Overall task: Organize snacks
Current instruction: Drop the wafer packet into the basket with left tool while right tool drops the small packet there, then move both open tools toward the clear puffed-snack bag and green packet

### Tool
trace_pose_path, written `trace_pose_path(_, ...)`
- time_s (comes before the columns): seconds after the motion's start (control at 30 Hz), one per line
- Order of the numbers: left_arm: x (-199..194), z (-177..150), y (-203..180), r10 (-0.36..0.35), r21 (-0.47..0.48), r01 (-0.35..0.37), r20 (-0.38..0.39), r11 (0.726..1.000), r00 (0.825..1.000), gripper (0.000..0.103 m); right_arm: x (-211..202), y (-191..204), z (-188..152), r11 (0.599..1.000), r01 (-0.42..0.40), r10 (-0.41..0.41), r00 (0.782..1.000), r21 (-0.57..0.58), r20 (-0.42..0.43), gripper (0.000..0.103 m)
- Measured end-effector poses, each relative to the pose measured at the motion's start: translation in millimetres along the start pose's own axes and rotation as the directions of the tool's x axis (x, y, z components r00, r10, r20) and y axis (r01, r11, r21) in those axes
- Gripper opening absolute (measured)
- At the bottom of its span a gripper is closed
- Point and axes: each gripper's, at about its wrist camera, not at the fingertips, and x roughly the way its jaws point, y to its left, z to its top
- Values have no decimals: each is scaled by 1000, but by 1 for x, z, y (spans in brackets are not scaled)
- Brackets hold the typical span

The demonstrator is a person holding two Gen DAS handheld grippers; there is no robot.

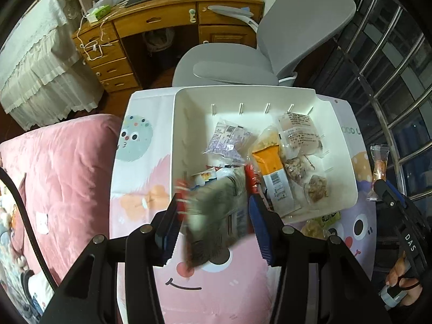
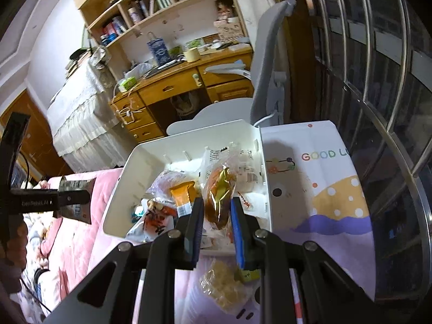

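A white plastic bin [image 1: 243,94] stands on a table covered by a cartoon cloth [image 1: 140,162] and holds several snack packets, among them an orange-and-white one [image 1: 272,172]. My left gripper [image 1: 214,199] hangs over the bin's near left corner, shut on a blurred grey-green snack packet [image 1: 216,213]. In the right wrist view that same packet [image 2: 77,186] shows at the far left. My right gripper [image 2: 217,205] is shut on a clear-wrapped orange-brown snack [image 2: 220,191] above the bin's near right side. From the left wrist view this snack [image 1: 379,162] hangs beyond the bin's right wall.
A clear bag of pale yellow snacks [image 2: 224,289] lies on the cloth in front of the bin. A grey office chair [image 1: 283,40] and a wooden desk [image 1: 167,21] stand behind the table. Pink bedding [image 1: 59,175] is at the left, metal window bars [image 1: 391,67] at the right.
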Motion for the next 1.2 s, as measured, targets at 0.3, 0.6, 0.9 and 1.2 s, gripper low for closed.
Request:
trace_pose_path(0.3, 7, -6, 11, -58, 32, 59, -34, 998, 998, 65, 2, 1, -8, 990, 88, -81, 994, 108, -69, 31)
trace_pose_path(0.6, 11, -40, 28, -127, 69, 132, -71, 989, 989, 68, -24, 18, -45, 969, 189, -174, 979, 156, -104, 41)
trace_pose_path(0.9, 21, -98, 45, -181, 86, 196, -160, 977, 970, 68, -50, 29, -96, 939, 268, -237, 958, 214, -160, 44)
trace_pose_path(1.2, 20, -127, 40, -226, 66, 244, -203, 968, 953, 68, -60, 27, -129, 920, 288, -232, 947, 266, -223, 53)
